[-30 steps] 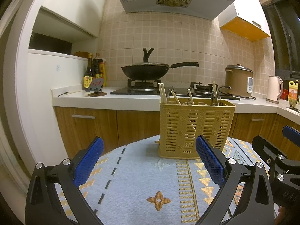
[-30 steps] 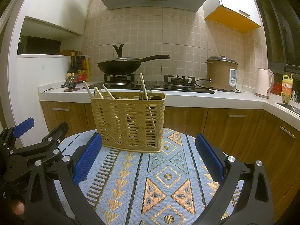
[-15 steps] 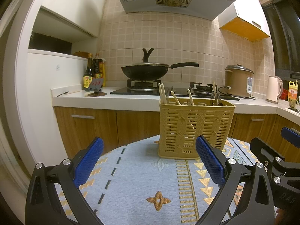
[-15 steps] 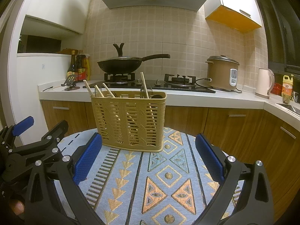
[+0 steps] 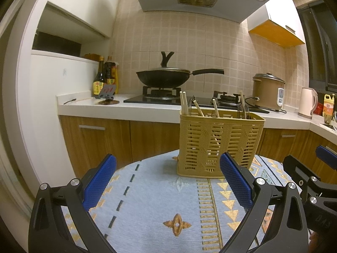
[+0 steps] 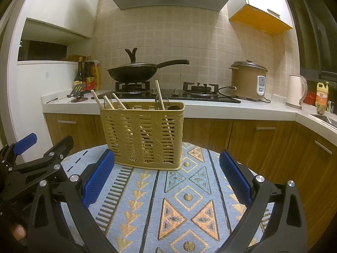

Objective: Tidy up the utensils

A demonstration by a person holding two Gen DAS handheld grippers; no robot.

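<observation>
Both grippers empty, fingers spread wide: left gripper [image 5: 167,181], right gripper [image 6: 167,179], low over the patterned cloth [image 6: 185,206]. Utensil basket [image 6: 143,135] stands upright at the cloth's far edge, chopsticks [image 6: 105,102] sticking out. Wok [image 6: 133,72] on far counter [image 6: 210,108].

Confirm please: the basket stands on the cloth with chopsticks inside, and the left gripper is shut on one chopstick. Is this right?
Not quite. The left gripper is open and holds nothing, as the left wrist view shows. The basket does stand on the cloth with chopsticks inside.
</observation>
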